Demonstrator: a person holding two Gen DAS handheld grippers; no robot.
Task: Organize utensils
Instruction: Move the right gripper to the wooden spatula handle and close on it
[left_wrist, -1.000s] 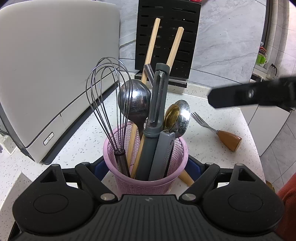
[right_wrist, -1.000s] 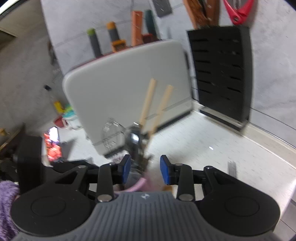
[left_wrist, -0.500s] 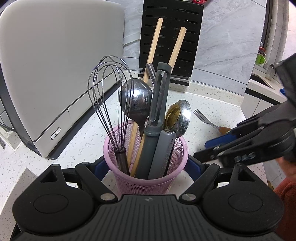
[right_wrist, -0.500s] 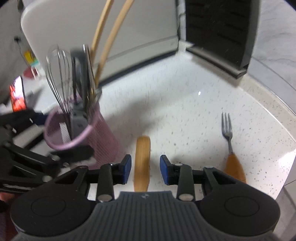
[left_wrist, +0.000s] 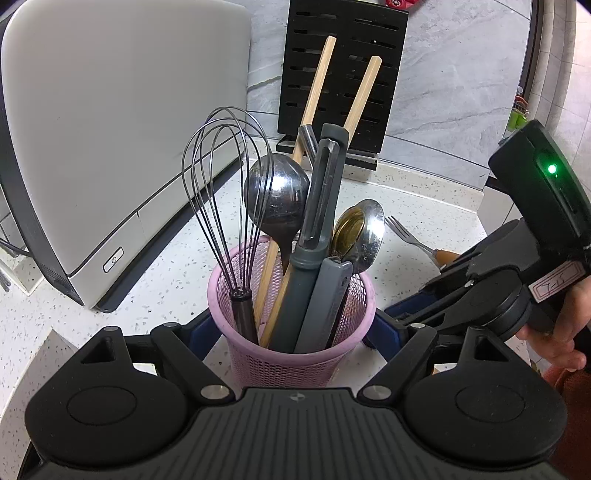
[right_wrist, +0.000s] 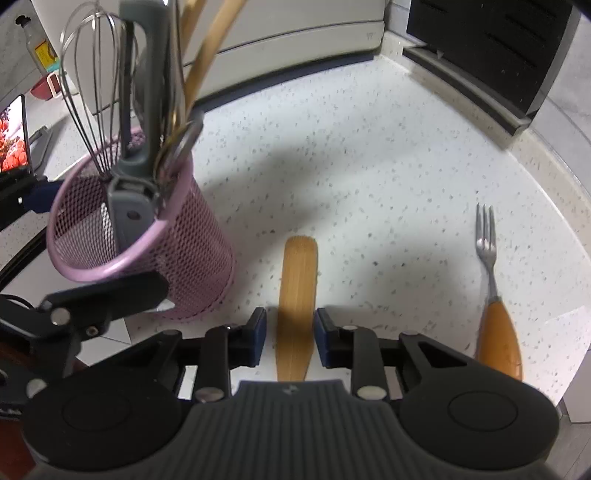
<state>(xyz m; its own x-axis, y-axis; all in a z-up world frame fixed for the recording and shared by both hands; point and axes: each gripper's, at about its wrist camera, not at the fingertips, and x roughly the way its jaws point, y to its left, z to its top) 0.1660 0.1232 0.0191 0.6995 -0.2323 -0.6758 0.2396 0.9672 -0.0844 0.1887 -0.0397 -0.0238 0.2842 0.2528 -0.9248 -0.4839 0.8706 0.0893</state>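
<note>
Right hand-held gripper (right_wrist: 289, 330) straddles flat wooden spatula (right_wrist: 297, 295); pink mesh holder (right_wrist: 155, 251) beside

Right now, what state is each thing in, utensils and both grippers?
Pink mesh holder: upright, full, between the left gripper fingers.
Wooden spatula: flat on the counter, between the right gripper fingers, gaps either side.
Fork: lying loose on the counter.
Whisk: standing in the holder.

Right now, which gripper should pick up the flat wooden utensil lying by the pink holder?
Right. The right gripper already straddles the wooden utensil, jaws open on either side of it. The left gripper is occupied, its fingers flanking the pink holder, seemingly steadying it.
</note>
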